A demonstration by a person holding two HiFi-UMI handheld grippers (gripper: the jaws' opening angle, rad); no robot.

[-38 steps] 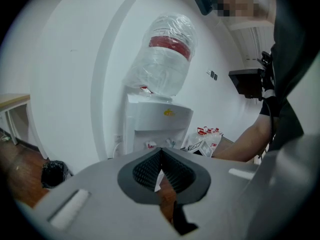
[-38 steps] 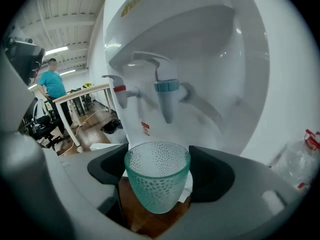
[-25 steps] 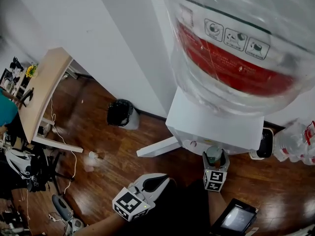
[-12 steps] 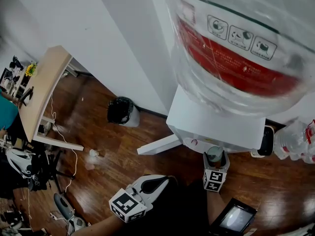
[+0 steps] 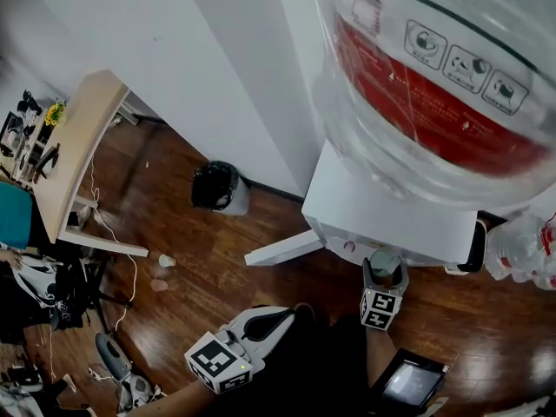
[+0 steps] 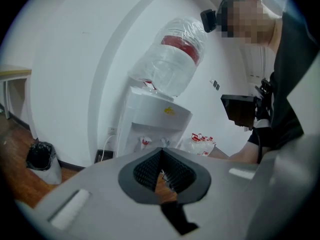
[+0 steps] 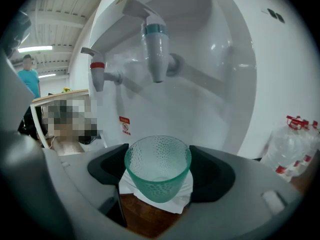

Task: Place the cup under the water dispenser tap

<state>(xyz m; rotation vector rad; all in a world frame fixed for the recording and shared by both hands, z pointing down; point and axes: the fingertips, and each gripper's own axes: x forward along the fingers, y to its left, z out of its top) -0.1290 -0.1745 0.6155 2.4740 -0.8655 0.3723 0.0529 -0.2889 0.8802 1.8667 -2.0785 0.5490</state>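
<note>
Pinching a see-through green glass cup (image 7: 157,159) with a bumpy skin, the right gripper (image 7: 160,170) has its two dark pads pressed on the cup's round sides. The cup stands up straight with its open mouth on top, and it looks empty. Something white and soft-looking shows just under the cup; I cannot tell what it is.

The cup sits low in front of the smooth white plastic water dispenser (image 5: 391,215), which is shaped like a box. Up above the cup hangs the white tap with a blue band (image 7: 156,49). The cup is below it and not touching it. Whether it is right under the spout, I cannot tell. Beside that tap is the white tap with a red band (image 7: 97,74), off to the side of the cup.

On top of the dispenser sits a big round clear plastic water bottle with a red label (image 5: 434,76).

The left gripper (image 6: 161,151) is smooth and grey, with ribbed black pads. Its jaws are pressed together at the tips, with nothing between them. In the head view it hangs over the shiny brown wooden floor (image 5: 174,233), well apart from the dispenser.

A small round bin with a black bag (image 5: 217,188) stands by the white wall, and a pale wooden table (image 5: 74,146) is further off
</note>
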